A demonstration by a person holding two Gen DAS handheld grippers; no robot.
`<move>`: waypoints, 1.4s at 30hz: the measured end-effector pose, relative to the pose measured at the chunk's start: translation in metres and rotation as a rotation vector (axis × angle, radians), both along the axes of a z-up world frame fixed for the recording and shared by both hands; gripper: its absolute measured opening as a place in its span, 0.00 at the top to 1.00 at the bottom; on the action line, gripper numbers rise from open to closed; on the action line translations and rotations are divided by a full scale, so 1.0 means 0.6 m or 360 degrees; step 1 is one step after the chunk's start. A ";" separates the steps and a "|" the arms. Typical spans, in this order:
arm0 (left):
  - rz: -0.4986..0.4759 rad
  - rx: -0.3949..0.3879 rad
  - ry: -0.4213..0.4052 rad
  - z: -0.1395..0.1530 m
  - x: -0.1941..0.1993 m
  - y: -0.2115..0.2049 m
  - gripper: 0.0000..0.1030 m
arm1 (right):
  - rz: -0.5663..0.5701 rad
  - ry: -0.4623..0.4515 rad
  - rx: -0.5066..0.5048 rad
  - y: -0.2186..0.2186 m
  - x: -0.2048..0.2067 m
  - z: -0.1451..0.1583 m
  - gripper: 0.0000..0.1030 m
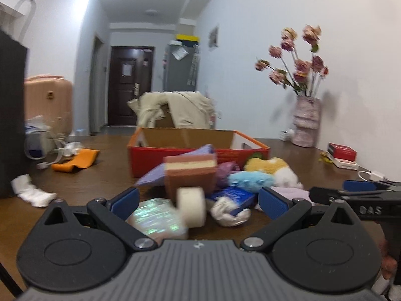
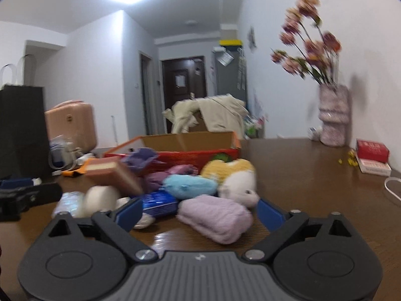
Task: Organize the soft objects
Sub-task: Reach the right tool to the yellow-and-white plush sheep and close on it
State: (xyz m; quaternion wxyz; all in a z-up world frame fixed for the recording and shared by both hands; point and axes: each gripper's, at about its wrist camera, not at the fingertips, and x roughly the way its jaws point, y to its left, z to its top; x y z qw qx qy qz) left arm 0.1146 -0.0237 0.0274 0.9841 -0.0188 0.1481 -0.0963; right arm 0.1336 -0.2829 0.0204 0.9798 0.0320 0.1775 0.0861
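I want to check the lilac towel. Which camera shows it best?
The right wrist view: the lilac towel lies whole, close between the open fingers. In the left wrist view only a pale strip shows behind the blue finger pad.

Left gripper: grey ribbed housing showing a small white logo, flanked by two black round-lobed plates with raised discs. Black link arms are pivoting on silver screws; fingers are wearing blue ribbed pads. Right gripper: same build, same blue fingers. In the left view its black side is showing pale "DAS" lettering.
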 end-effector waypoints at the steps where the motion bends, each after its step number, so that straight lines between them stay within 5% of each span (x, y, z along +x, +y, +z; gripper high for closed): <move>1: -0.0030 -0.0006 0.0013 0.003 0.011 -0.008 0.00 | -0.0018 0.0018 0.0014 -0.010 0.011 -0.001 0.08; 9: -0.0042 -0.0096 0.0032 0.039 0.106 -0.060 0.01 | -0.0018 0.0048 0.0092 -0.081 0.106 0.005 0.09; 11: -0.0078 -0.0027 -0.0006 0.044 0.121 -0.090 0.01 | 0.0016 0.0102 0.0145 -0.098 0.143 0.001 0.12; 17: -0.0104 0.0064 0.0104 0.031 0.204 -0.169 0.22 | 0.0100 0.0329 0.0085 -0.088 0.236 -0.032 0.29; 21: -0.0141 0.0030 0.0283 0.017 0.278 -0.196 0.24 | 0.0195 0.0399 0.0067 -0.072 0.256 -0.050 0.31; 23: -0.0122 0.0004 0.0347 0.008 0.311 -0.203 0.24 | 0.0207 0.0427 0.0026 -0.068 0.263 -0.055 0.45; 34: -0.0306 0.0088 0.0526 -0.044 0.400 -0.259 0.32 | 0.0160 0.0435 -0.0061 -0.112 0.281 -0.059 0.50; 38: -0.0407 -0.0070 0.0524 -0.043 0.402 -0.247 0.48 | 0.0235 0.0391 0.0089 -0.133 0.267 -0.042 0.53; 42: -0.0512 -0.0160 0.0362 -0.010 0.358 -0.234 0.54 | 0.0261 0.0306 0.0109 -0.148 0.231 -0.005 0.53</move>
